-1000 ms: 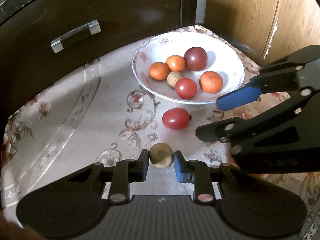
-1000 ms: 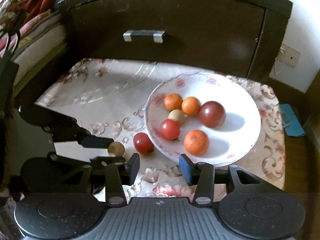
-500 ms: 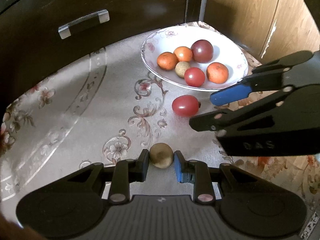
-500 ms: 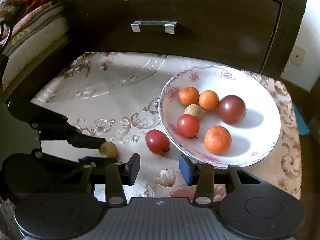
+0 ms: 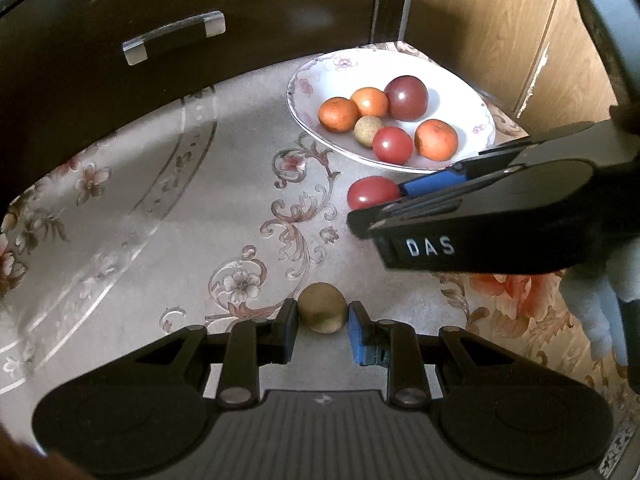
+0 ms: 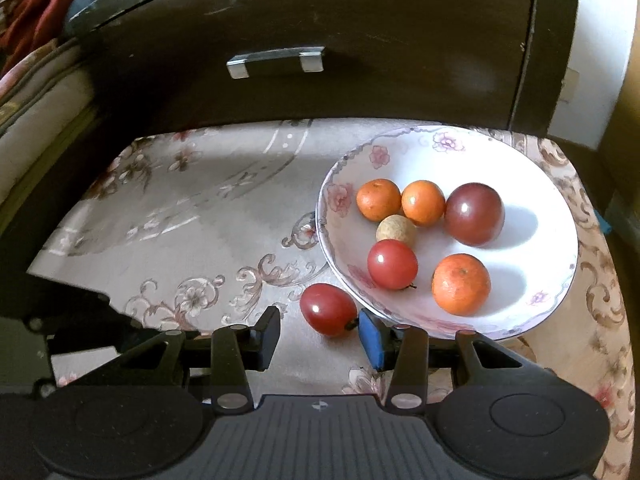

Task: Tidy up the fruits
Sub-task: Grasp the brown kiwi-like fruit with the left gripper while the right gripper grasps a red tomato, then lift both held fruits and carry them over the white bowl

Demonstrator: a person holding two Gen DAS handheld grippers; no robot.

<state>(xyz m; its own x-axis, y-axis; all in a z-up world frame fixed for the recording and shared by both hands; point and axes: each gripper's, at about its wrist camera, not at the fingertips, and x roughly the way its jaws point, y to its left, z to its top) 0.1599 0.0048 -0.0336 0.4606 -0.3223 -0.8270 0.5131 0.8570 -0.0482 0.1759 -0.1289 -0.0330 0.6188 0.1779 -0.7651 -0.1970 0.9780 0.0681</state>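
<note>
A small tan round fruit (image 5: 322, 307) sits between the pads of my left gripper (image 5: 322, 326), which is shut on it just above the cloth. A red tomato (image 6: 328, 309) lies on the cloth beside the white plate (image 6: 532, 184); it also shows in the left wrist view (image 5: 372, 192). My right gripper (image 6: 320, 332) is open, its jaws on either side of that tomato, the blue pad close to its right side. The plate (image 5: 460, 92) holds several fruits: oranges, a red tomato (image 6: 392, 264), a dark plum (image 6: 474, 213) and a tan fruit (image 6: 395, 229).
A floral cloth (image 6: 192, 216) covers the surface. A dark drawer front with a metal handle (image 6: 276, 60) stands right behind it. Wooden panels (image 5: 500, 20) rise at the right. Bedding (image 6: 24, 92) lies at the left.
My right gripper has moved in toward the loose red tomato, which now sits between its open jaws. My left gripper keeps its hold on the tan fruit and has drawn back from the plate.
</note>
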